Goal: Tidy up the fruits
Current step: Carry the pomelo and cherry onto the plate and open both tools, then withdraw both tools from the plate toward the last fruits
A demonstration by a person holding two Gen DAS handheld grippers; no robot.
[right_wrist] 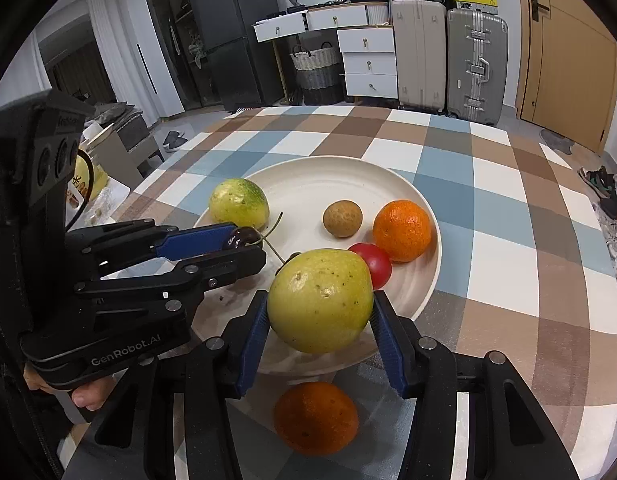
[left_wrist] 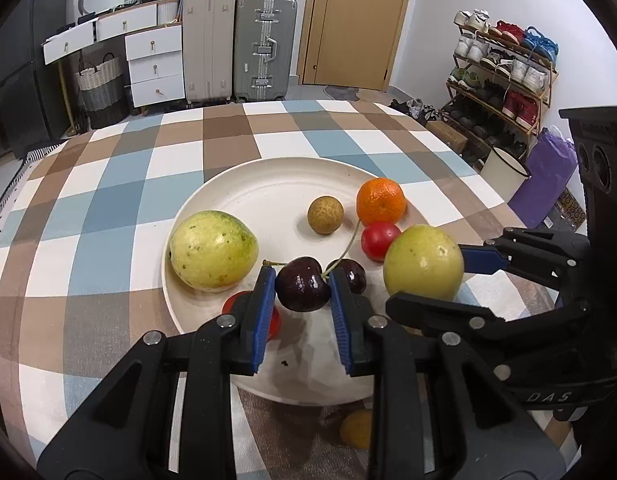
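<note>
A cream plate [left_wrist: 244, 184] [right_wrist: 308, 176] lies on the checked tablecloth. My left gripper [left_wrist: 302, 284] [right_wrist: 244, 240] is shut on a dark cherry [left_wrist: 302, 288] over the plate's near part. My right gripper [right_wrist: 320, 308] [left_wrist: 428, 276] is shut on a yellow-green guava [right_wrist: 320, 300] [left_wrist: 423, 263] above the plate's near rim. On the plate lie a second guava [left_wrist: 213, 250] [right_wrist: 238, 203], a brown longan [left_wrist: 325, 215] [right_wrist: 342, 219], an orange [left_wrist: 381, 201] [right_wrist: 402, 230], a red cherry tomato [left_wrist: 378, 240] [right_wrist: 372, 264] and a second dark cherry [left_wrist: 352, 274].
Another orange [right_wrist: 315, 418] lies on the cloth in front of the plate, under my right gripper. A small red fruit [left_wrist: 233, 304] sits at the plate's near left rim, half hidden by my left finger. Suitcases, drawers and a shoe rack stand beyond the table.
</note>
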